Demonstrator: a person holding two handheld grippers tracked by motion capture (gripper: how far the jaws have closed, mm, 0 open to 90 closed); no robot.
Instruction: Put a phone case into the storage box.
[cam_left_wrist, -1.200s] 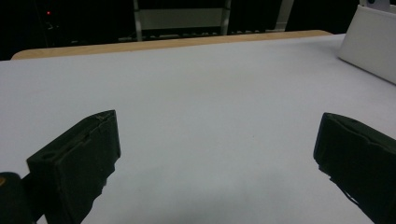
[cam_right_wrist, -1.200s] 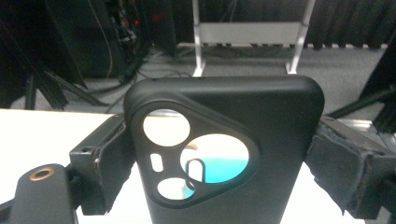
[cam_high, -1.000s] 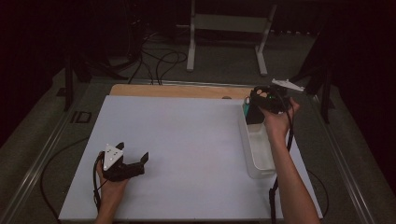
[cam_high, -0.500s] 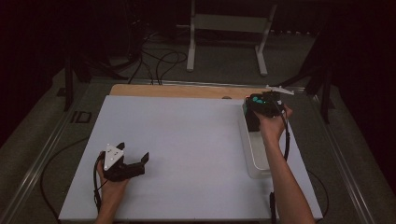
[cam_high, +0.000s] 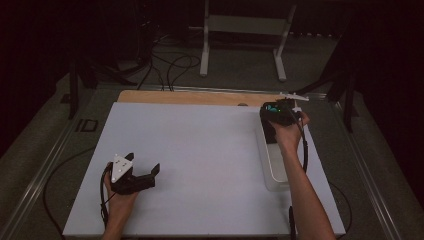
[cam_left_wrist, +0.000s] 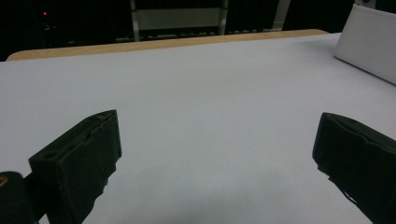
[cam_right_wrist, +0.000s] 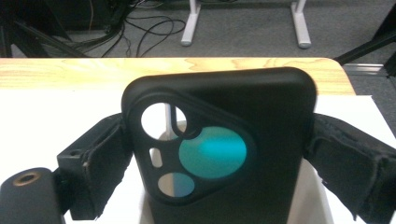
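High view: at lower left the left gripper (cam_high: 145, 176) rests on the white table (cam_high: 200, 150), jaws spread, idle. At right the right gripper (cam_high: 272, 111) hangs above the far end of a clear bin (cam_high: 275, 167).

Left gripper view: jaws parted over bare tabletop.

Right gripper view: the jaws pinch a black phone case (cam_right_wrist: 233, 154) by its edges at frame centre, upright, likely to clear the bin's walls.

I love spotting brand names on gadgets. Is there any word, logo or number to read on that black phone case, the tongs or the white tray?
None can be read: the phone case, both tongs and the tray show no writing.
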